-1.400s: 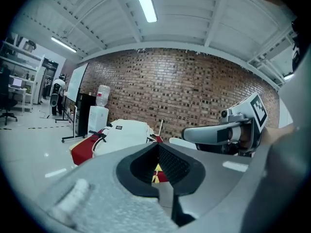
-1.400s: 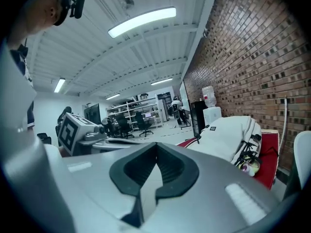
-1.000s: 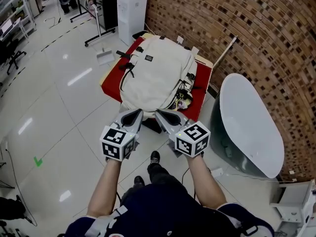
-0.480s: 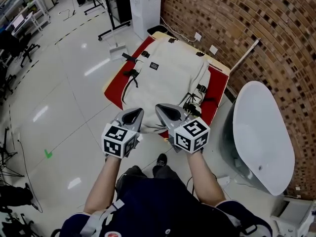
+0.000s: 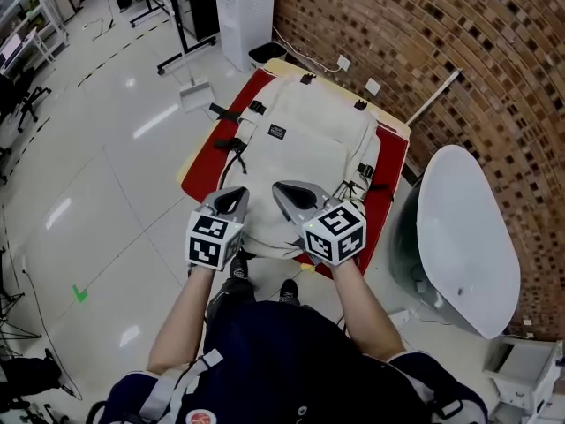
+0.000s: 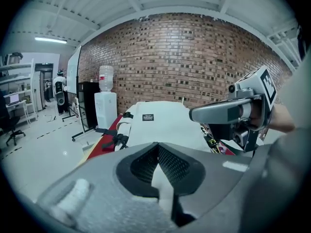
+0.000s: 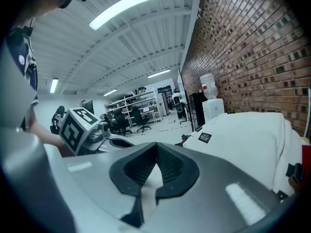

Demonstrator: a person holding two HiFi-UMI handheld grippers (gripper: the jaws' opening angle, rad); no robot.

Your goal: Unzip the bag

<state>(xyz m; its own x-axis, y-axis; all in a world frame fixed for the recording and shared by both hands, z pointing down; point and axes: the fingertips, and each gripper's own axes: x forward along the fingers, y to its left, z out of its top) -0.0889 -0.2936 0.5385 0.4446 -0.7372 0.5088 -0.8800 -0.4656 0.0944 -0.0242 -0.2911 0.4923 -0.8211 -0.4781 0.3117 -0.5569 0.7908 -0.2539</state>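
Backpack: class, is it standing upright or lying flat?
Lying flat: the backpack rests on the red-covered table, its label facing up.

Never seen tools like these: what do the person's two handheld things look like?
The left gripper and right gripper are grey tapering wedges with black ribbed pads; each carries a white cube with black square markers. The person wears a dark blue top.

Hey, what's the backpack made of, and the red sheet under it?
Backpack: probably woven fabric, cream, matte; it creases softly and carries black webbing straps. Red sheet: looks like dull cloth lying flat; its weave is too small to tell.
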